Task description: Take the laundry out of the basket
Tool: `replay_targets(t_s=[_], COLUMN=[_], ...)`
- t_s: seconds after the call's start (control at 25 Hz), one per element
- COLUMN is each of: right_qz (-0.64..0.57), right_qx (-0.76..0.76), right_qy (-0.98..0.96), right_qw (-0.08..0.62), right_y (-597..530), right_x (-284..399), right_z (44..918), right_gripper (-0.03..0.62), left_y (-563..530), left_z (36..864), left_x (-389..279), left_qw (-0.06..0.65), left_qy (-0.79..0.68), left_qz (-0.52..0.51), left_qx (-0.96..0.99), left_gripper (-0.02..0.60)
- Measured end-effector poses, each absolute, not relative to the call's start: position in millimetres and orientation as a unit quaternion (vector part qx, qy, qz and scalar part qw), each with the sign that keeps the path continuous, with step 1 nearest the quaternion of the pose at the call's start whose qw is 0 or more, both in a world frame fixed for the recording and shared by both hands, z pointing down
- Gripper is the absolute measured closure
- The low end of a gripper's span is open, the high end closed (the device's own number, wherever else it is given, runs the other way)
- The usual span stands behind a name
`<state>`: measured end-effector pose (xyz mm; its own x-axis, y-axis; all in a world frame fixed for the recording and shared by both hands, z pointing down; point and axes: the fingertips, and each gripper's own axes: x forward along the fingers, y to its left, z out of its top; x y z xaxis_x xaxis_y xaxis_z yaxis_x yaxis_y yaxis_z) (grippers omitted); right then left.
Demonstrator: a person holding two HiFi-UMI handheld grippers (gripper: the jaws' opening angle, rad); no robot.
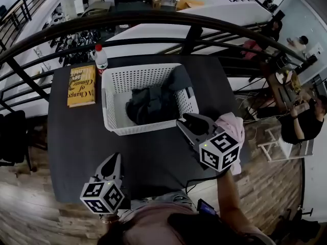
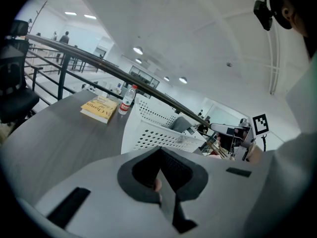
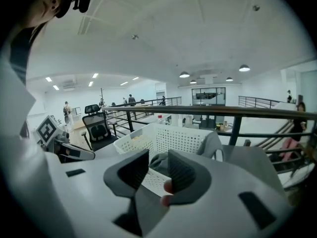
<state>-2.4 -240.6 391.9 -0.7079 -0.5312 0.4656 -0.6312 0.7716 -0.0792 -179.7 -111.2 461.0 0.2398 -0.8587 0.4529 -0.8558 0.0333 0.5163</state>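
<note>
Approach step: your right gripper (image 3: 151,170), jaws slightly apart and empty, faces the white perforated plastic basket (image 1: 115,93). Your left gripper (image 2: 159,170) is closed, empty. Next, probably pinch the dark crumpled clothes (image 1: 148,103).

Our left gripper (image 1: 116,158), grey plastic with dark ribbed pads and a black-and-white marker cube behind the jaws, has its jaws pressed together with nothing between them. Our right gripper (image 1: 185,121), of the same build, holds its jaws a little apart and empty, and our right forearm (image 1: 228,195) runs back behind its cube. Just below each pair of pads a fingertip (image 2: 157,184) shows.
</note>
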Motion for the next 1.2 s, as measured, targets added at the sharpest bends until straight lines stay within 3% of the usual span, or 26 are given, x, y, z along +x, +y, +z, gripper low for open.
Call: replay_targets(t_s=[0.6,1.2], right_qz=[0.072,0.045], right_qx=[0.218,0.146], right_qy=[-0.925,-0.894], right_qw=[0.304,0.422], right_y=[-303.3,-348.2], right_x=[-24.8,-50.1], right_z=[408.4,450.3], right_gripper=[0.353,0.292], left_y=[-117.9,-114.9], left_z=[487.7,516.1], left_x=[-184.4,-196.5], left_qw=[0.401,0.436], left_qy=[-0.655,-0.667], left_qz=[-0.008,-0.004], left_qx=[0.641,0.604], left_gripper=[0.583,0.584])
